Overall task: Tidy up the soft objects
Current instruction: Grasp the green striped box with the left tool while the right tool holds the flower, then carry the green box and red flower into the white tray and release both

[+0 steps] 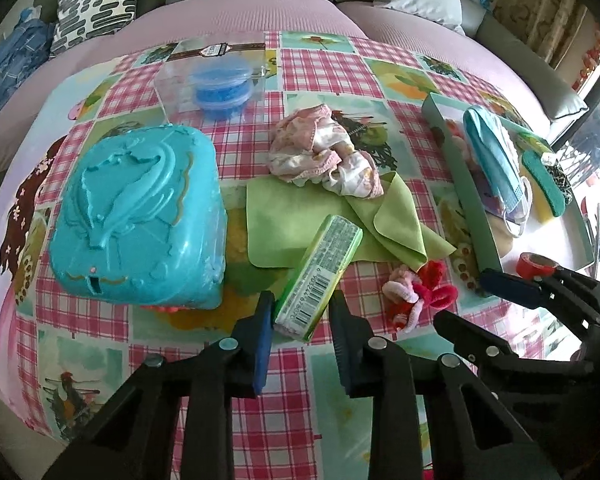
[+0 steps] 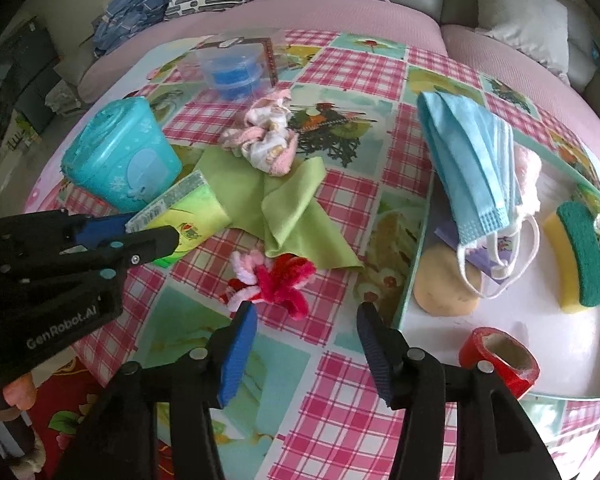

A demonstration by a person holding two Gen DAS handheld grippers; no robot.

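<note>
Round counter [image 1: 320, 64] under a pink plaid cloth with picture squares, pushed up against a pink sofa [image 1: 260, 20] with grey cushions and one black-and-white patterned cushion [image 1: 96, 0]. At the far edge, a clear box [image 1: 168, 84] holding a blue tub. On the left, a teal moulded case [image 1: 140, 220]. Mid-counter, a crumpled pink-and-white cloth [image 1: 320, 148] lying partly on a green cloth [image 1: 380, 220]. On the right, a teal-rimmed tray [image 1: 460, 184] with white floor, already carrying a blue face mask [image 2: 468, 160], a yellow-and-green sponge [image 2: 580, 256], a beige pad [image 2: 444, 284] and a red tape roll [image 2: 500, 356].

Left claw [image 1: 302, 296] angled steeply down over the near end of a green tissue pack [image 1: 320, 264], which rests half on the green cloth. Jaws narrowly spread around the pack: one blue pad against its side, a sliver of plaid visible at the other, so no firm pinch. Fingertips of the holding hand [image 2: 18, 396] just in view at the lower left of the right wrist view.

Right claw [image 2: 304, 312] also tilted down, jaws spread wide and empty, just short of a red-and-pink pipe-cleaner flower [image 2: 276, 280], one pad close beside it.

Bare plaid on the near side below both claws; tray wall just right of the right claw; teal case close on the left claw's outer side; the two claws near each other.
</note>
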